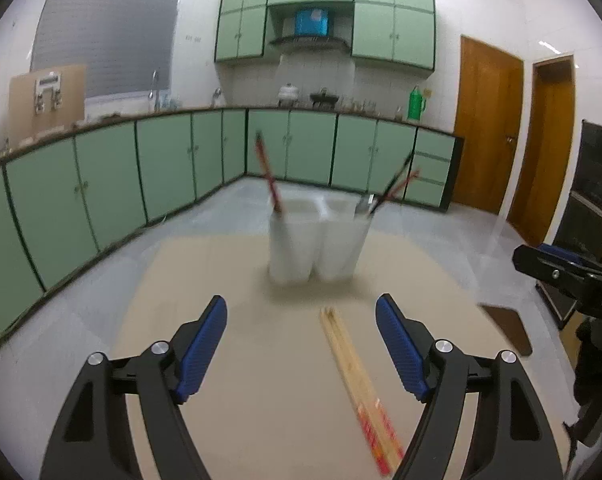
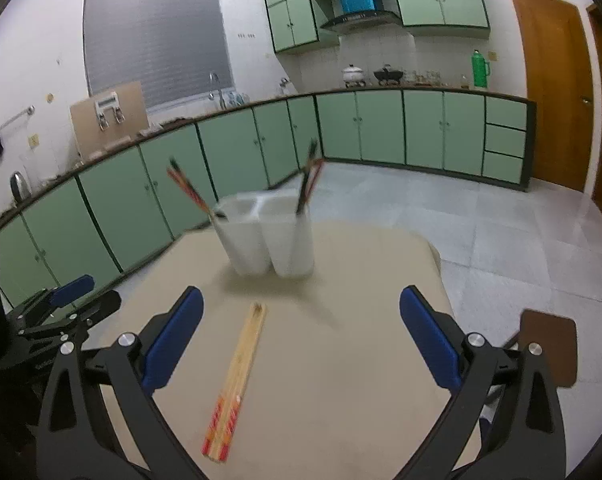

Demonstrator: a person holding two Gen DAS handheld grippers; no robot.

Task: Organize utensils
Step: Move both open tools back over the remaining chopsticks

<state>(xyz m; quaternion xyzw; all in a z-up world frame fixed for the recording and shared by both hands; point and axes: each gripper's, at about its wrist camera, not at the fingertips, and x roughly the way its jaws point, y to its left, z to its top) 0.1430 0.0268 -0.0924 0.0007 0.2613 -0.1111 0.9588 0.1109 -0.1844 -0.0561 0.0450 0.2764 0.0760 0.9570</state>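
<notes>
Two white holder cups (image 1: 313,244) (image 2: 267,240) stand side by side at the far part of the beige table (image 1: 241,360) (image 2: 341,360). Red chopsticks (image 1: 267,178) lean out of one cup, and dark and red chopsticks (image 1: 395,188) out of the other. Several bamboo chopsticks with red-orange ends (image 1: 357,380) (image 2: 237,376) lie flat on the table. My left gripper (image 1: 301,308) is open and empty; the bamboo sticks lie just inside its right finger. My right gripper (image 2: 301,296) is open and empty, with the sticks near its left finger.
The right gripper (image 1: 557,268) shows at the right edge of the left wrist view, and the left gripper (image 2: 93,294) at the left of the right wrist view. A brown chair seat (image 2: 549,344) sits past the table's right edge. Green cabinets (image 1: 101,192) line the walls.
</notes>
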